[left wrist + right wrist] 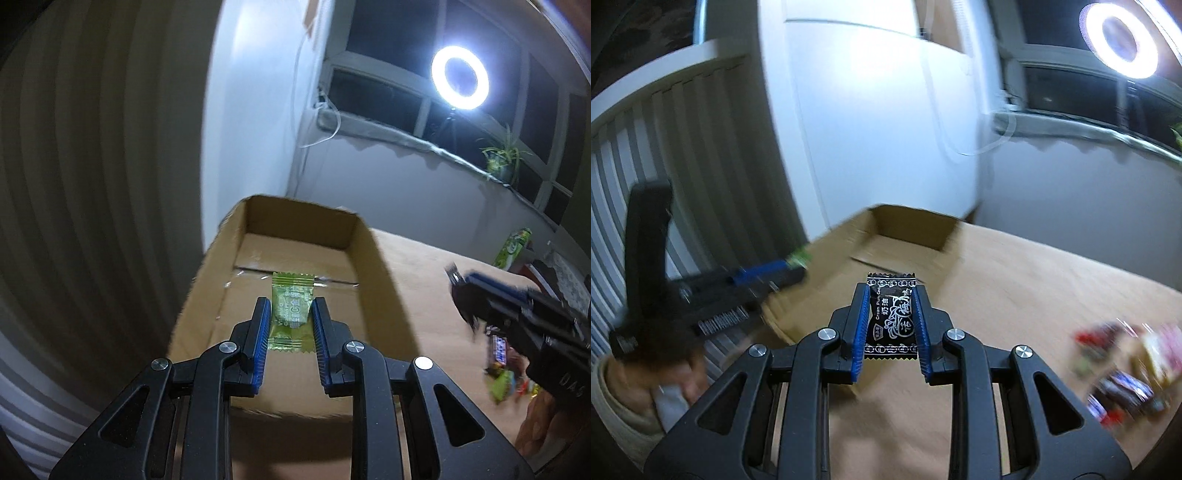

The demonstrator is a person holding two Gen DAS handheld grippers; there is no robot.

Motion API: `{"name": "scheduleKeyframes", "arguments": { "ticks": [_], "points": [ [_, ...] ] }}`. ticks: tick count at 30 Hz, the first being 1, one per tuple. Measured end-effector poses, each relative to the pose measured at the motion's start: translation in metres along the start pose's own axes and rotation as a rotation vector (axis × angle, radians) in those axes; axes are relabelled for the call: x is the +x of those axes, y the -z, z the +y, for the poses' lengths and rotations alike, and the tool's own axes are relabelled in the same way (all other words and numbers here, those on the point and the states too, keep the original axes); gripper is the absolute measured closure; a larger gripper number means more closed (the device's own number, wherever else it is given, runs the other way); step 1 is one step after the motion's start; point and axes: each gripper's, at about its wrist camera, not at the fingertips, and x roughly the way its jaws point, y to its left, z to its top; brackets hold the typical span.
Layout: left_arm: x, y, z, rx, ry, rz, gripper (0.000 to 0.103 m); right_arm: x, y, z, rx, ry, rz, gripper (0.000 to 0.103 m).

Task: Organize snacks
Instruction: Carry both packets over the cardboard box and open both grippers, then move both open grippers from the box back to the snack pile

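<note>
— Left gripper?
— Angled downward over the cardboard box, jaws clamped on a green candy.
— Right gripper?
— Beside the box, pinching a black candy. Loose snacks lie on the table.

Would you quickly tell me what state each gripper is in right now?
Left gripper: jaws shut on the green candy.
Right gripper: jaws shut on the black candy.

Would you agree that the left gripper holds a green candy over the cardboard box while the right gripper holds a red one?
Not quite. In the right wrist view, the right gripper holds a black candy, not red. The left gripper does hold a green candy over the cardboard box.
</note>
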Motion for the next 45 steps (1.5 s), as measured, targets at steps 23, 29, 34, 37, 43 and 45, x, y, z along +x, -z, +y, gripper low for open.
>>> {"name": "scheduleKeyframes", "arguments": {
  "ticks": [23, 29, 34, 37, 43, 45],
  "points": [
    [-0.048, 0.02, -0.005, -0.043, -0.057, -0.061, 0.031, -0.037, 0.033, -0.012, -0.007, 0.146, 0.004, 0.032],
    [-0.064, 0.028, -0.035, -0.003, -0.041, -0.062, 0.03, -0.076, 0.055, -0.011, 0.005, 0.181, -0.042, 0.019],
    [-0.069, 0.034, -0.06, 0.038, -0.013, -0.055, 0.03, -0.104, 0.075, -0.018, 0.04, 0.185, -0.056, 0.019],
    [-0.07, 0.038, -0.076, 0.068, 0.011, -0.042, 0.029, -0.117, 0.086, -0.023, 0.051, 0.207, -0.06, 0.019],
    [-0.072, 0.045, -0.105, 0.131, 0.052, -0.021, 0.029, -0.139, 0.104, -0.04, 0.095, 0.24, -0.058, 0.019],
    [-0.072, 0.048, -0.114, 0.144, 0.06, -0.015, 0.029, -0.146, 0.109, -0.046, 0.109, 0.258, -0.062, 0.019]
  ]
}}
